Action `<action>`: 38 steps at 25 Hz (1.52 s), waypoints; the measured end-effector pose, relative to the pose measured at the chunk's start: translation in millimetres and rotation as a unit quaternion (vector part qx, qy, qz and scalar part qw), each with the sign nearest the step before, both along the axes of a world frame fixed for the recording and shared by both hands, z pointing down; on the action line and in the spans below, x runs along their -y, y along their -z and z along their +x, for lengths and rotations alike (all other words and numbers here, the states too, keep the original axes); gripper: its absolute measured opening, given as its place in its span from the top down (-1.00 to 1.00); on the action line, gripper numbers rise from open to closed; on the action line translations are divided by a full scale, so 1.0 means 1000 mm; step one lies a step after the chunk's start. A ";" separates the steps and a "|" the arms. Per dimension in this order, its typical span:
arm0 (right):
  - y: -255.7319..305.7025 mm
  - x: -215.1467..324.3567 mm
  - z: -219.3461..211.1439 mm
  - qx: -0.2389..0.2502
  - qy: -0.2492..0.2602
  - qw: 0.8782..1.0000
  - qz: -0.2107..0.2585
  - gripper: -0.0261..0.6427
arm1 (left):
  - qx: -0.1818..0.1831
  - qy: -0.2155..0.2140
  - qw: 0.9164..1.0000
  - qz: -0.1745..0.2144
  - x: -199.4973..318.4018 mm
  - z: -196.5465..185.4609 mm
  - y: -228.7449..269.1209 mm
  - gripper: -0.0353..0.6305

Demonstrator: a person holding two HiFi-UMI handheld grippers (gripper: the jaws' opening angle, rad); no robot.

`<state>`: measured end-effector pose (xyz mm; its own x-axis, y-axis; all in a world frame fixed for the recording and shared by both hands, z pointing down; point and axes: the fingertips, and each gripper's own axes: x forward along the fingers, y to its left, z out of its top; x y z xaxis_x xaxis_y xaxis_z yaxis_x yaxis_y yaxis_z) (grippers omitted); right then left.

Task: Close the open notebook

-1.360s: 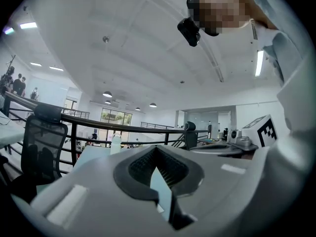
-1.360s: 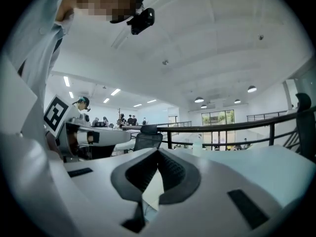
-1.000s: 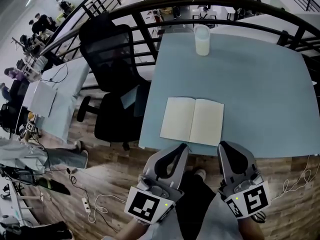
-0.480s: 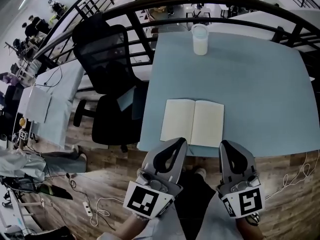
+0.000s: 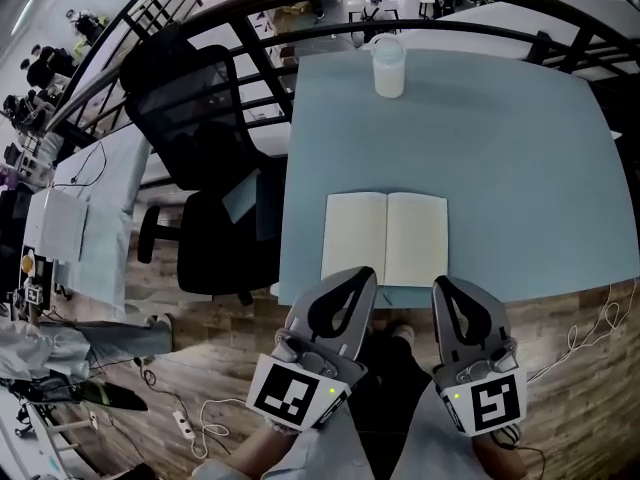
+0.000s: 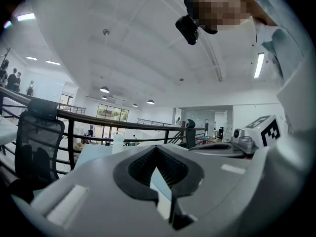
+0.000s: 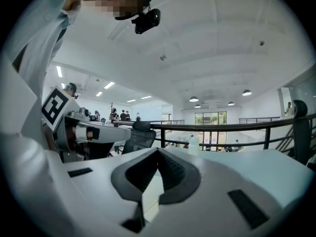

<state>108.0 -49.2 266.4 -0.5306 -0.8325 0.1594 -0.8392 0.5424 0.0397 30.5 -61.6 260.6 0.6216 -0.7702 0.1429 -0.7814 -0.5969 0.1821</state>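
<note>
Centre frame: open notebook (image 5: pixel 385 238), flat near lower edge of blue table (image 5: pixel 520 148), blank cream pages, spine running up-down. Just below: left gripper (image 5: pixel 362 276), right gripper (image 5: pixel 447 288), jaws closed, empty.

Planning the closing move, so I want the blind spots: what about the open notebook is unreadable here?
Cream-paged open notebook: cover hidden under its pages, head view.
Its near edge: partly covered by left claw and right claw, head view.
Gripper views: each claw's body blocks most of it.
</note>
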 end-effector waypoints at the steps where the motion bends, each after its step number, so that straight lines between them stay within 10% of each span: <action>1: -0.001 0.001 -0.002 0.003 -0.001 1.000 -0.002 0.93 | 0.001 -0.004 1.000 -0.002 0.001 -0.002 -0.002 0.89; 22: -0.057 0.018 -0.013 0.128 -0.015 0.986 -0.108 0.93 | 0.010 0.007 1.000 0.003 0.017 -0.034 -0.020 0.89; 38: -0.166 0.002 -0.022 0.275 -0.044 0.918 -0.282 0.87 | 0.015 0.014 0.999 -0.024 0.013 -0.046 -0.037 0.89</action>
